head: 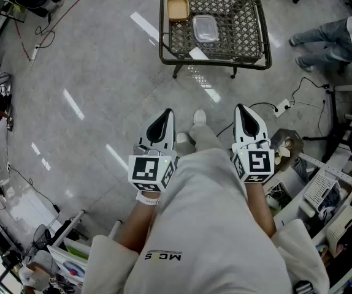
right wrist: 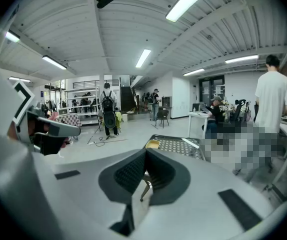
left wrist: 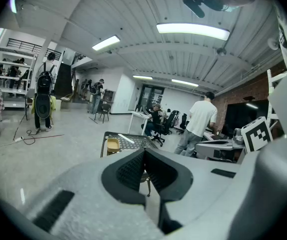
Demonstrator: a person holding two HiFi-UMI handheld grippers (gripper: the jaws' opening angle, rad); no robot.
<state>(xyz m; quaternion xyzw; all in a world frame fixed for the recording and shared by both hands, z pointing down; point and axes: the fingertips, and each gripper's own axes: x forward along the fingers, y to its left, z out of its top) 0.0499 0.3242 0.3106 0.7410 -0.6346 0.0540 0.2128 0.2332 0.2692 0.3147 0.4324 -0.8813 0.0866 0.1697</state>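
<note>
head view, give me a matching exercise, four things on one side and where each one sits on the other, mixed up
1 yellow tray
2 clear container
3 white power strip
4 left hand-held gripper

a on the floor, cable attached
b far left corner of the mesh table
c jaws together, beside a white shoe
d near the middle of the mesh table

Pairs: 1-b, 2-d, 3-a, 4-c

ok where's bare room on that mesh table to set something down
The right half of the mesh table, right of the clear container, is bare. The far-left part is crowded: the yellow tub sits beside the clear container, with a white strip at the near edge.
</note>
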